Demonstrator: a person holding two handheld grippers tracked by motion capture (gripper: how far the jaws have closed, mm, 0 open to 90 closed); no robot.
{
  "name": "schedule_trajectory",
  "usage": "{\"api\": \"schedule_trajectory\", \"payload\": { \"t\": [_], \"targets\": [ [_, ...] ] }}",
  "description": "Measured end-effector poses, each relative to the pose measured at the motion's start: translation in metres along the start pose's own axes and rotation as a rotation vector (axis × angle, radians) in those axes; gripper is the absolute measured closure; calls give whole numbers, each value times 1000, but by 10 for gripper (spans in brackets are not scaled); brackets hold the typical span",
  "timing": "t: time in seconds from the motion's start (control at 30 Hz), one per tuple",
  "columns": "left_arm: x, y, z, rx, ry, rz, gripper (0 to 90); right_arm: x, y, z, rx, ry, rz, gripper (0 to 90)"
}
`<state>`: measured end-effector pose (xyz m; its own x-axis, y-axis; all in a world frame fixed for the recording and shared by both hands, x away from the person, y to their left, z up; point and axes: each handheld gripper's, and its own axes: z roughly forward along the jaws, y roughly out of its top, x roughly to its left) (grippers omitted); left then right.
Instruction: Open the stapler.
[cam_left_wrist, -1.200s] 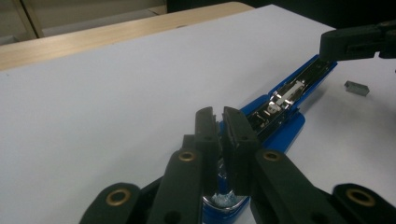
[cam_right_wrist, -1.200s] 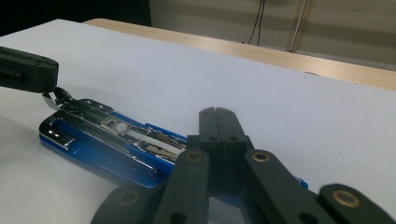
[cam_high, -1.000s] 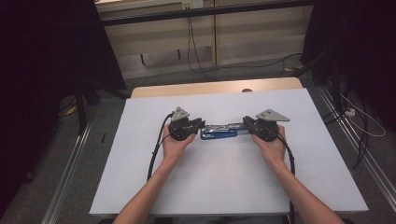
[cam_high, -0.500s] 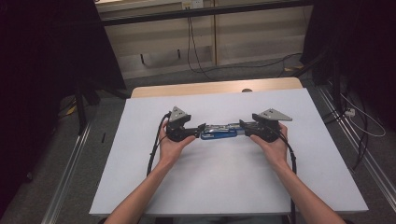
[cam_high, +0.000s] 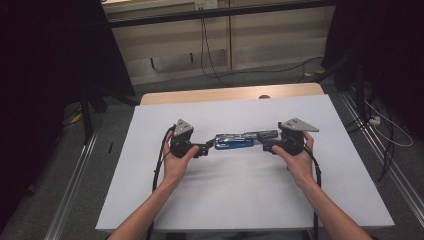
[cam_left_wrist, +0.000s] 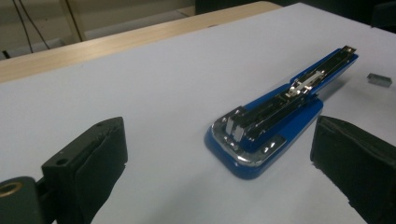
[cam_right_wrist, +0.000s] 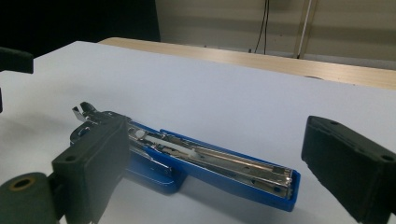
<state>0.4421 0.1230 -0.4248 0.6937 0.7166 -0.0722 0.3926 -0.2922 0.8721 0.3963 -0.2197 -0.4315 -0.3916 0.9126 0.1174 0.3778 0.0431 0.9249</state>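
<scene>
Item: blue metal-and-plastic stapler (cam_high: 240, 140), lying opened out flat on the white table cover (cam_high: 240, 200), near the middle of the table, its chrome staple channel facing up. It is likely lying unfolded this way so the channel is reachable for loading; a small grey block of staples (cam_left_wrist: 379, 79) is sitting on the cover just beside its far end.

Left gripper (cam_high: 206, 148): jaws standing wide apart, holding nothing. The stapler's rounded blue end is lying just ahead of the gap, nearer the jaw at the right of the left gripper view, not yet between the pads.

Right gripper (cam_high: 265, 145): jaws likewise spread wide, empty. The stapler's opposite end is lying low between them, close to the jaw at the left of the right gripper view.

Both grippers are facing each other along the stapler's length, apparently bracketing it from either end.
</scene>
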Motion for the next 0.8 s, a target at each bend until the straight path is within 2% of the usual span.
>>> {"api": "schedule_trajectory", "payload": {
  "t": [0.1, 0.23, 0.4, 0.5, 0.6, 0.77, 0.8],
  "targets": [
    [1, -3, -7, -18, -19, -6, 46, -2, 1, -3, -5, -1, -3, 73],
    [-1, -8, -15, -10, -11, -3, 47, -3, 3, -6, -18, -10, -4, 79],
    [2, -13, -28, -5, 8, -17, 47, -6, 1, -13, 2, -16, -14, 80],
    [4, -14, -35, -14, 19, -10, 47, -9, 0, -19, 4, -29, -23, 80],
    [6, -16, -41, -23, 10, -13, 47, -12, -3, -25, 5, -38, -29, 81],
    [2, -19, -50, -40, 19, 18, 46, -18, -12, -35, -3, -50, -22, 85],
    [2, -19, -52, -28, 24, 27, 46, -18, -13, -37, -4, -50, -14, 85]
  ]
}}
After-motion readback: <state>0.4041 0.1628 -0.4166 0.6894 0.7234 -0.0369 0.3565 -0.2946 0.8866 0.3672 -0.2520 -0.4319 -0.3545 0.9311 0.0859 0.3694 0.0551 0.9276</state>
